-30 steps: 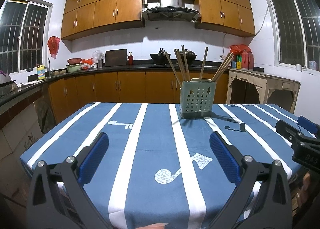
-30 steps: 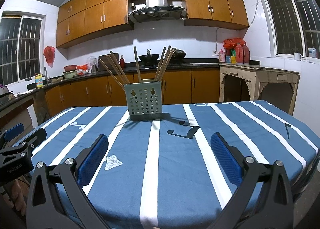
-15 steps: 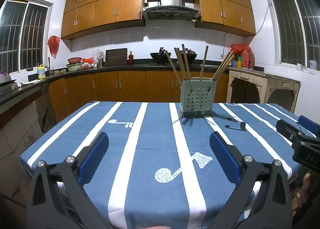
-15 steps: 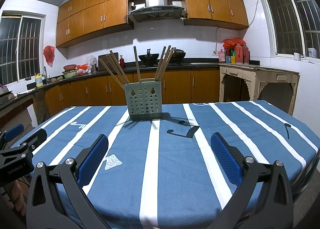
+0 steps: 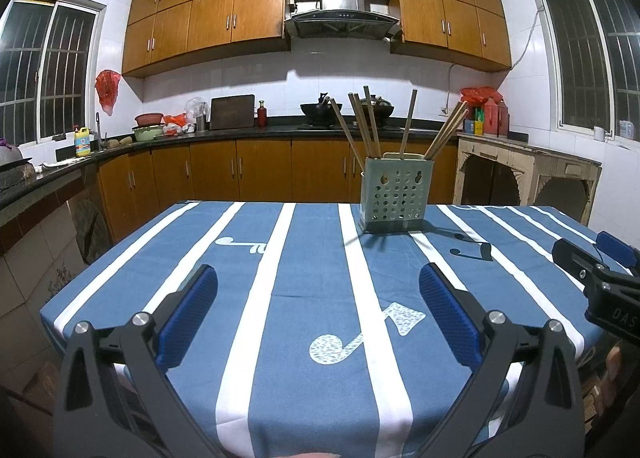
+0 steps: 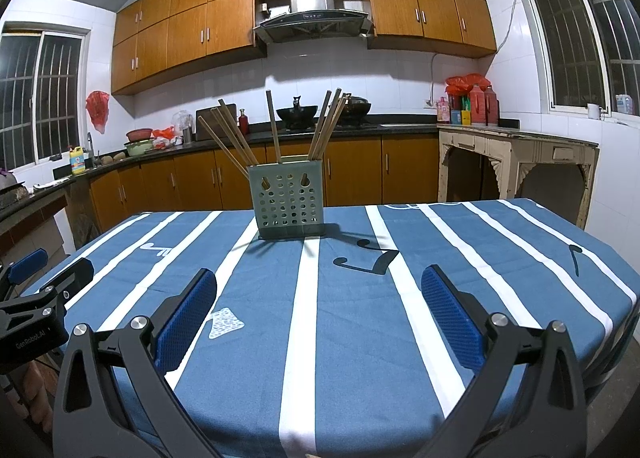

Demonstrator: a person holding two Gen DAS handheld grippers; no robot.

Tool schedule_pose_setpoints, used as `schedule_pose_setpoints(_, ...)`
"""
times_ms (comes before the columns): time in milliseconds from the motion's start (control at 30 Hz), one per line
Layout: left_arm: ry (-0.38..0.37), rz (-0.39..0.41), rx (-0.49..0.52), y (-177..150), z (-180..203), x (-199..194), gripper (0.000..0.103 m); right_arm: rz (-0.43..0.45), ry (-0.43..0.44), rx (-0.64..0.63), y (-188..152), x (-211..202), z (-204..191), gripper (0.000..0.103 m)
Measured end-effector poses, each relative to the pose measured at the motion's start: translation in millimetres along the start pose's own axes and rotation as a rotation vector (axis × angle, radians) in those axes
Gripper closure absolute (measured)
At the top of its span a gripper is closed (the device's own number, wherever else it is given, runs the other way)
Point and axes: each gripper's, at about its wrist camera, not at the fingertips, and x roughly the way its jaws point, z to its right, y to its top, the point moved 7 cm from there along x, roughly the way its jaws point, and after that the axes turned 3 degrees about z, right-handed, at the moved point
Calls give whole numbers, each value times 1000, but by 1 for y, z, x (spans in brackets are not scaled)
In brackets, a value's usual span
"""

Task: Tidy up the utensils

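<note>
Inside holder (image 5: 396,194), chopsticks' (image 5: 370,124) lower ends hidden; both grippers' jaws apart.

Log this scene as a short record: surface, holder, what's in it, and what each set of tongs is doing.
surface: table with a blue cloth, white stripes and music notes
holder: pale green perforated holder, upright on the table's far side
contents: wooden chopsticks, leaning outward in different directions
left tongs: open, empty, above the near edge
right tongs: open, empty, above the near edge
loose utensils on cloth: none visible
</note>
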Motion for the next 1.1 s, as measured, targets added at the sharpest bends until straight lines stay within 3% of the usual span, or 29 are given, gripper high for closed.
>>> schedule_pose_setpoints(1100, 0, -9, 0, -5, -1, -1, 4, -3, 0, 3, 1, 0, 1, 2)
